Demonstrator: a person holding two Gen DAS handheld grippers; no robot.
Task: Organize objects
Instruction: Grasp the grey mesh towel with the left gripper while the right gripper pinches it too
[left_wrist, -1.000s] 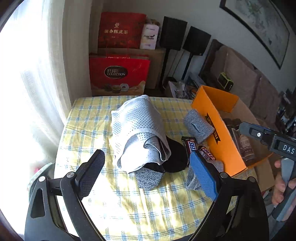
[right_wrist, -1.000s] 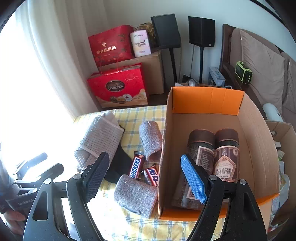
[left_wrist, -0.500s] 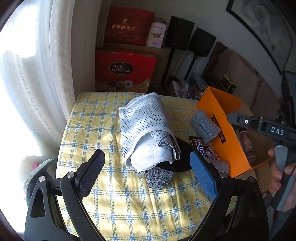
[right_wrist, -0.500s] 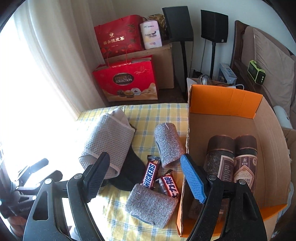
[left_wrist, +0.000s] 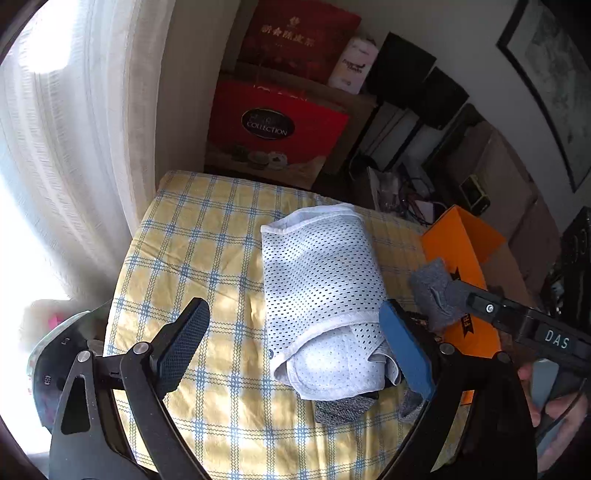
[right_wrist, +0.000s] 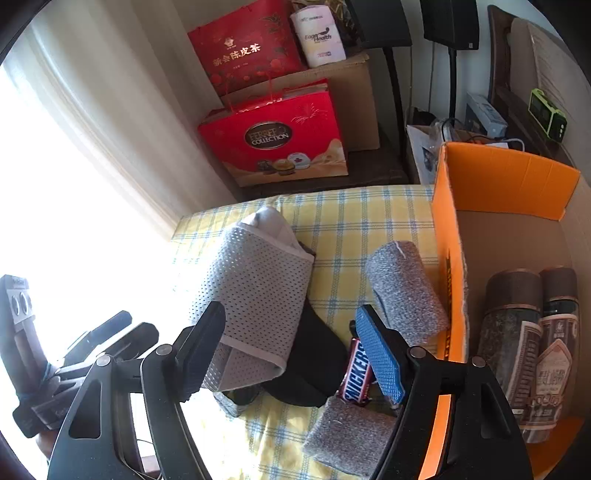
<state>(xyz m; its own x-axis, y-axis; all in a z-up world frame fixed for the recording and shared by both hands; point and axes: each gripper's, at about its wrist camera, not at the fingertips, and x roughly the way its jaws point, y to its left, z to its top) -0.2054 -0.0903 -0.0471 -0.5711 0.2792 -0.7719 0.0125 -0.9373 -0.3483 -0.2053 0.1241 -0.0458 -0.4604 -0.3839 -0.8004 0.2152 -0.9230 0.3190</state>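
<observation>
1. Mesh cloth (left_wrist: 321, 291), rolled, lies mid-table on the checked tablecloth (left_wrist: 207, 236); a black cloth (right_wrist: 314, 354) sits under its near end; the left gripper (left_wrist: 291, 347) hangs above it, jaws spread wide, holding nothing.
2. Right gripper (right_wrist: 291, 354) is closing, nothing pinched; between its fingers show the mesh end, the black cloth and a candy bar (right_wrist: 356, 373).
3. Two grey rolls flank that bar; one (right_wrist: 406, 291) leans against the box (right_wrist: 448, 236), the other (right_wrist: 347, 435) lies at the near edge.
4. Box stands at the table's right side, open-topped; two jars (right_wrist: 517, 332) stand inside.
5. Open room: bare cloth left of the mesh, toward the curtain (left_wrist: 74, 129); red bags (right_wrist: 277, 136) stand beyond the far edge.
6. Writing: "SNICKERS" on the bar; "FERRERO COLLECTION" on the bag; "DAS" on the right gripper's arm in the left view.
</observation>
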